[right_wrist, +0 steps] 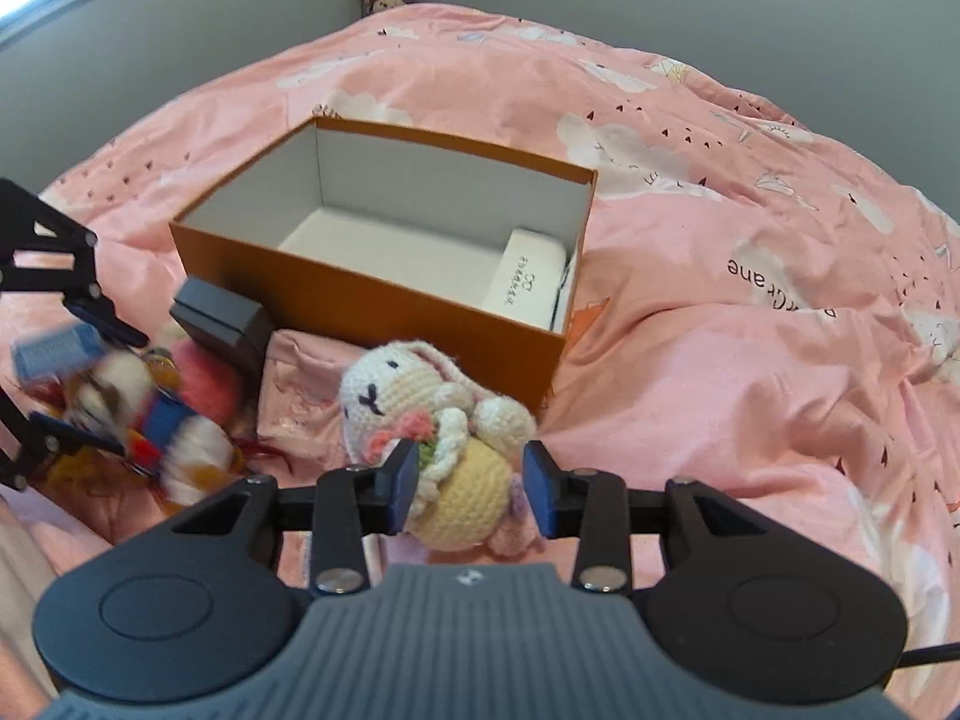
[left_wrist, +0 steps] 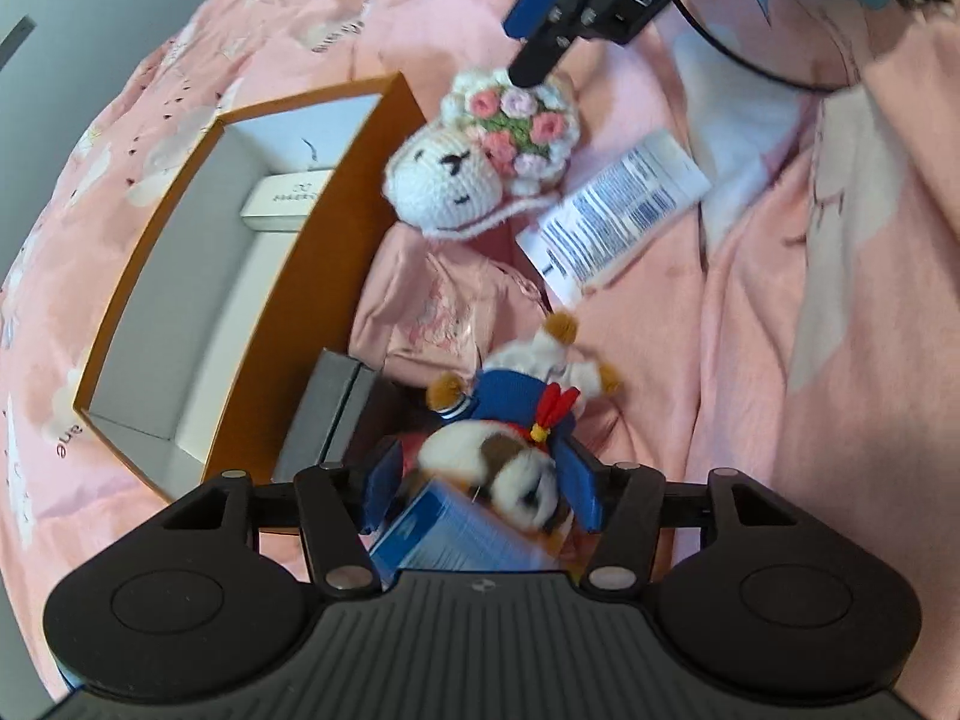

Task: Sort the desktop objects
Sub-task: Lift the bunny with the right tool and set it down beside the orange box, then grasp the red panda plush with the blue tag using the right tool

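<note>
Orange box (right_wrist: pixel 372 300), pink patterned bedspread (right_wrist: pixel 720 360)

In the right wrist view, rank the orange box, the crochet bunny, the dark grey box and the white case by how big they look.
1. orange box
2. crochet bunny, though it sits close to the camera, so it looks enlarged
3. and 4. dark grey box and white case look about alike; I would not rank them.

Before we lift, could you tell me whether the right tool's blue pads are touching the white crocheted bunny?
Cannot tell: in the right wrist view, the right tool straddles the white crocheted bunny, but contact isn't plain.
</note>
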Demonstrator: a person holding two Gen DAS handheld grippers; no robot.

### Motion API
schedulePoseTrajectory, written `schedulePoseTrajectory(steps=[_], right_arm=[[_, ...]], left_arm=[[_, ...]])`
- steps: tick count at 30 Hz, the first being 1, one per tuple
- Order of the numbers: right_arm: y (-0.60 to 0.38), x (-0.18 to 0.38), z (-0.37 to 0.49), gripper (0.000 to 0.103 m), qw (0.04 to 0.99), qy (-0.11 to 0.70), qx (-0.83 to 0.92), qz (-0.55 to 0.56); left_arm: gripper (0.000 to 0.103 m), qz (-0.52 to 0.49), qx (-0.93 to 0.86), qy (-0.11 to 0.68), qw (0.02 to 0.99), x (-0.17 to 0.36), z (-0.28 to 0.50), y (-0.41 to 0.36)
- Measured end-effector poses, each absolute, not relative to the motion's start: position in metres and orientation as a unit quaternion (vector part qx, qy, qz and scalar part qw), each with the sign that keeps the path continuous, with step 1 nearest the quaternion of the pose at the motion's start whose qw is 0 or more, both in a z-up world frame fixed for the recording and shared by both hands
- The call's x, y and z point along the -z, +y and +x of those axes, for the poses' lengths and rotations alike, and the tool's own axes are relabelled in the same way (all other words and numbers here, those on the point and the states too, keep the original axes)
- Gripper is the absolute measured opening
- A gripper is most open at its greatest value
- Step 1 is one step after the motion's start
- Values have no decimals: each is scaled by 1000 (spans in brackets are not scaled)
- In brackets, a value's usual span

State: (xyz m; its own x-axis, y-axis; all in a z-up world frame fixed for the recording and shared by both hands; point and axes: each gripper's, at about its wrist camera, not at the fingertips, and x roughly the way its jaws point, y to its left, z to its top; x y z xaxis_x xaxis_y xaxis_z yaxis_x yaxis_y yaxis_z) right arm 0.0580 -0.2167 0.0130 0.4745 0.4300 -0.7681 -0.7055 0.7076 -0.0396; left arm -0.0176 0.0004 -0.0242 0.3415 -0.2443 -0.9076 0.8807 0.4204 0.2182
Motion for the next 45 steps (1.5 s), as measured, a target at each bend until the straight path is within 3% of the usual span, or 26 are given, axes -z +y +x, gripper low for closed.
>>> schedulePoseTrajectory(steps=[6, 12, 21, 27, 29, 31, 38, 43, 45], right_arm=[[-205, -27, 45, 40, 839, 340, -390, -169], [-176, -10, 25, 35, 797, 330, -458, -216], [-160, 16, 15, 35, 731, 350, -532, -247], [-129, 34, 14, 37, 671, 326, -587, -314], [-118, 41, 12, 41, 647, 316, -605, -340], [-109, 48, 9, 53, 632, 304, -610, -368], [-93, 63, -2, 53, 602, 246, -623, -434], [-82, 72, 1, 54, 594, 254, -629, -432], [-80, 75, 9, 59, 597, 276, -628, -416]], left_arm=[[64, 327, 340, 437, 766, 17, -16, 15], [41, 229, 290, 474, 799, 3, -10, 25], [40, 109, 250, 533, 801, 5, -24, 42], [40, 89, 227, 532, 811, 14, -21, 47], [40, 92, 223, 530, 813, 15, -19, 47], [40, 93, 223, 530, 813, 17, -16, 46], [40, 91, 227, 535, 809, 24, -9, 47], [40, 84, 224, 541, 806, 29, -5, 49], [40, 81, 225, 542, 806, 30, -5, 50]])
